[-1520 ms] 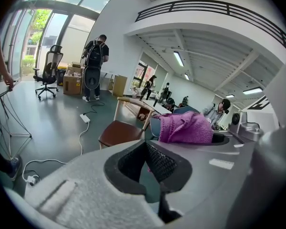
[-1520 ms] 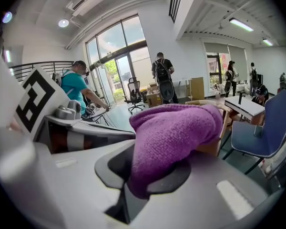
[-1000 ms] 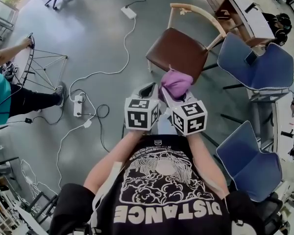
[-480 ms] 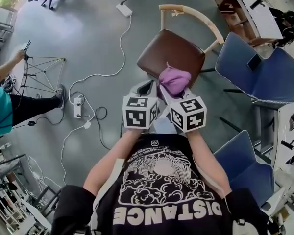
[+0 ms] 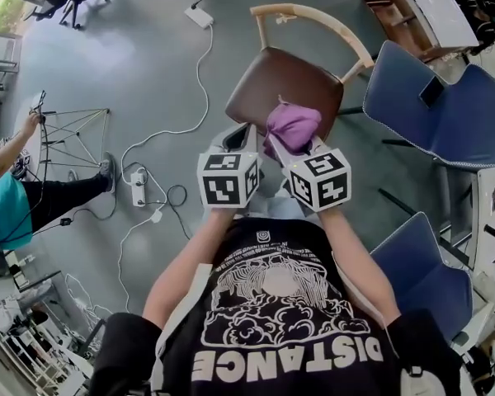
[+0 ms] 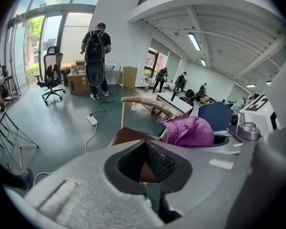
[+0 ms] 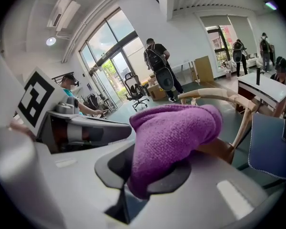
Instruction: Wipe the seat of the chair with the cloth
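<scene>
A wooden chair with a brown seat (image 5: 276, 85) and a curved pale back rail (image 5: 313, 16) stands on the grey floor ahead of me. My right gripper (image 5: 286, 144) is shut on a bunched purple cloth (image 5: 294, 126), which hangs over the seat's near edge. In the right gripper view the cloth (image 7: 174, 132) bulges out of the jaws and hides most of the seat. My left gripper (image 5: 238, 141) sits just left of it, shut with nothing in it, by the seat's near left corner. The left gripper view shows the cloth (image 6: 188, 131) to the right and the seat (image 6: 128, 136) beyond.
Two blue chairs (image 5: 445, 110) (image 5: 417, 275) stand to the right, with a wooden table (image 5: 412, 7) behind. White cables and a power strip (image 5: 138, 190) lie on the floor to the left. A person in teal (image 5: 0, 213) holds a wire frame (image 5: 70, 130) at far left.
Both grippers and the cloth have moved slightly forward toward the chair, and the cloth now overlaps the seat's near edge more. The right gripper has kept its hold on the cloth.
</scene>
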A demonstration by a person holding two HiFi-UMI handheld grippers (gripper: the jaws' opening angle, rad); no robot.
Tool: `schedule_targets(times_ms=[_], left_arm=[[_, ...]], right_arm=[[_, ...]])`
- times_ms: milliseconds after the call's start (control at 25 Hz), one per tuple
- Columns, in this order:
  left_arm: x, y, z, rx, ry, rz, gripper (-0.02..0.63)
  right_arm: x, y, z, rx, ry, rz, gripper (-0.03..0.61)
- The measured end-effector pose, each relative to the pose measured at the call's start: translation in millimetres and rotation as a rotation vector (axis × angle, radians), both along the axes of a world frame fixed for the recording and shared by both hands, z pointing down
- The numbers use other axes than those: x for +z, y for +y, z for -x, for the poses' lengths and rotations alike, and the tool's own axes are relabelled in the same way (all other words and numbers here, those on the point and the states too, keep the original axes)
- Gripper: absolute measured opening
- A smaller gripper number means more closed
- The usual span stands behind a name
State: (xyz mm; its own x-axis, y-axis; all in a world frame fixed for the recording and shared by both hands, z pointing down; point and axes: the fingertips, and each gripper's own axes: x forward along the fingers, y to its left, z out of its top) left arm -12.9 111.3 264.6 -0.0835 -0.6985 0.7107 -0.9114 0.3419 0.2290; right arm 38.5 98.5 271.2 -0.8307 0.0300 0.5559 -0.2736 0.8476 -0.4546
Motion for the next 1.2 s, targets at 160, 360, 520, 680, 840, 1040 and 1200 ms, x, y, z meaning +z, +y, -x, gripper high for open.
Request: schedule_targets(times_ms=[160, 360, 520, 680, 840, 1040, 1200], left_arm=[[10.5, -17.3, 17.1, 0.045, 0.021, 0.007, -0.005], [24.4, -46.7, 48.0, 0.133, 0.059, 0.013, -0.005], [44.4, -59.1, 81.4, 0.212, 0.096, 0.049, -0.005], [67.7, -68.5, 114.8, 0.277, 0.131, 0.081, -0.005], [95.2, -82.3, 133.3, 0.329, 0.170, 0.117, -0.005], [132.0, -106.9, 150.1, 0.360, 0.196, 0.140, -0.005], [160.0, -110.8, 161.1, 0.371, 0.209, 0.174, -0.005]], right_arm=[[6.3, -9.4, 18.9, 0.023, 0.010, -0.001, 0.063], [21.1, -24.6, 56.9, 0.072, 0.042, 0.017, 0.063], [43.6, -40.0, 95.5, 0.133, 0.086, 0.047, 0.063], [66.9, -52.6, 136.9, 0.166, 0.111, 0.072, 0.063], [95.1, -66.8, 161.0, 0.209, 0.153, 0.090, 0.063], [136.2, -96.7, 179.8, 0.268, 0.171, 0.115, 0.063], [175.2, -111.0, 192.8, 0.296, 0.182, 0.146, 0.063]])
